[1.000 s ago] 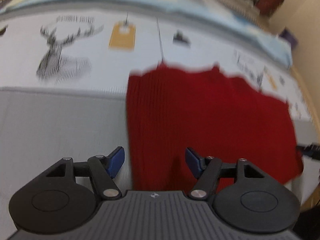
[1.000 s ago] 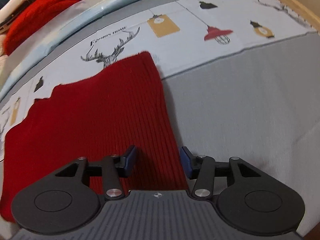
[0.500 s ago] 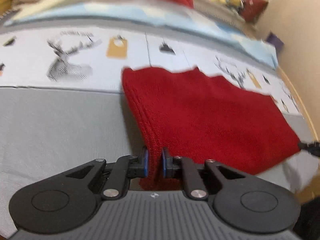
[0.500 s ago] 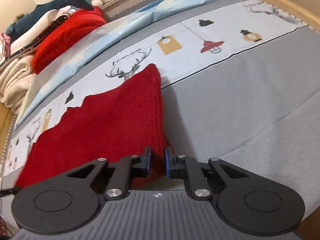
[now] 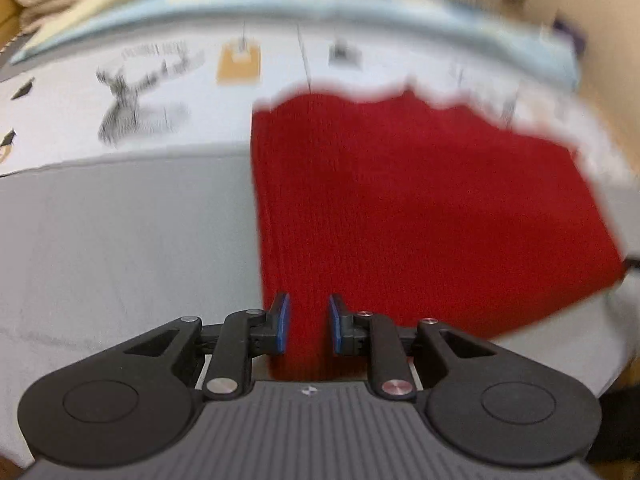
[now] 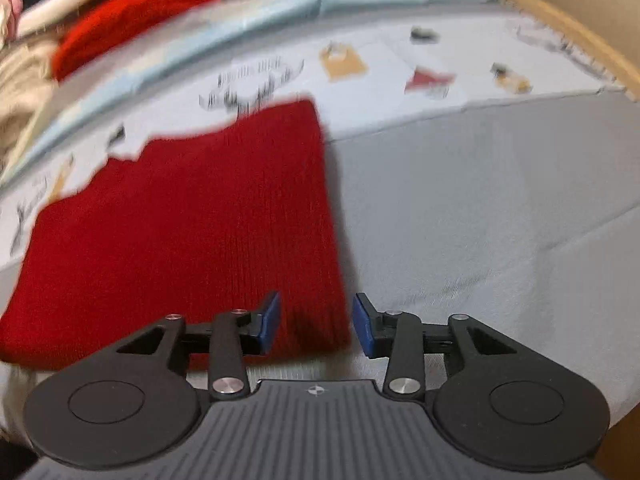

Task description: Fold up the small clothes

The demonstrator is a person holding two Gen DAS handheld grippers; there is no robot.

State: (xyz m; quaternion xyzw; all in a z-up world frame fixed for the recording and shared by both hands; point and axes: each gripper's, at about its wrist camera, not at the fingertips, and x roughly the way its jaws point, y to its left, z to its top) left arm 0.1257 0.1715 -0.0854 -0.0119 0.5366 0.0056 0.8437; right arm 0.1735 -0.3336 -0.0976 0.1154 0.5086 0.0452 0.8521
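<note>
Jaws of the left gripper [image 5: 307, 328] stand narrow, just parted after a pinch, with the near left corner of the red knit garment [image 5: 420, 208] between the blue pads but, as far as the blur shows, not pressed. Jaws of the right gripper [image 6: 316, 326] have just been opening to a middling gap, straddling the garment's near right corner [image 6: 192, 216], pads clear of it. The garment lies flat on the grey part of the bed [image 6: 480, 208], running from 6 o'clock up toward 12, its far edge on the printed sheet [image 5: 168, 92]. I judge the fold is being released: let both corners drop together, squarely, then withdraw without dragging the knit. Lettering above the printed deer [image 6: 256, 88] is too blurred to read.
</note>
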